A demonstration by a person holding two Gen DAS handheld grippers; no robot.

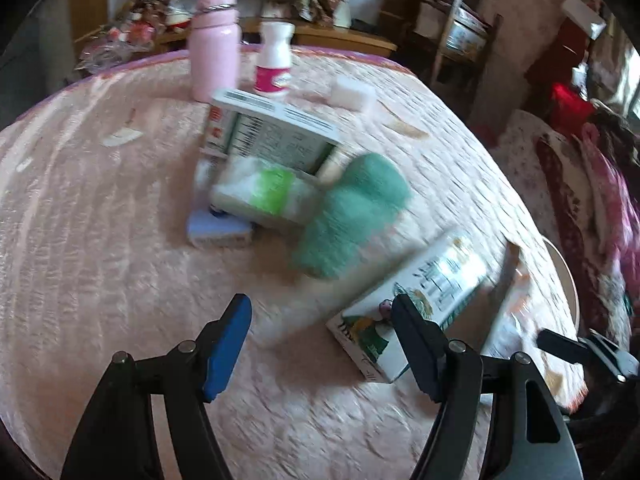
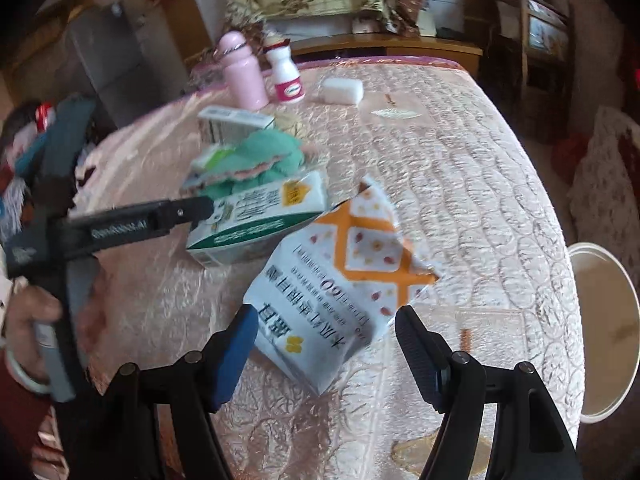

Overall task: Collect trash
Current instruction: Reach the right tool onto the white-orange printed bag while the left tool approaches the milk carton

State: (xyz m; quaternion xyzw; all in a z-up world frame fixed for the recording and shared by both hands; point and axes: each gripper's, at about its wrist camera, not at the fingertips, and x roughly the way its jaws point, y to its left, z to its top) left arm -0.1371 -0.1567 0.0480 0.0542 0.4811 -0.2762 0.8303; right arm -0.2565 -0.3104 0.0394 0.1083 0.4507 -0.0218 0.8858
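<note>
A green-and-white milk carton (image 1: 424, 292) (image 2: 260, 224) lies on its side on the pink tablecloth (image 1: 100, 200). My left gripper (image 1: 320, 304) is open with only bare cloth between its fingers. Its right finger stands in front of the carton's near end, and in the right wrist view one finger (image 2: 180, 212) reaches the carton's left end. A torn white-and-orange snack bag (image 2: 340, 280) lies flat just ahead of my right gripper (image 2: 326, 314). That gripper is open, with the bag's near corner between its fingers and the pads clear of it.
Behind the carton are a green cloth (image 1: 352, 216), a white-and-green packet (image 1: 268, 196), a small blue item (image 1: 220, 232) and an upright box (image 1: 272, 128). Farther back stand a pink bottle (image 1: 214, 44), a white bottle (image 1: 276, 60) and a white block (image 1: 354, 94). A white bucket (image 2: 608, 320) sits off the table's right edge.
</note>
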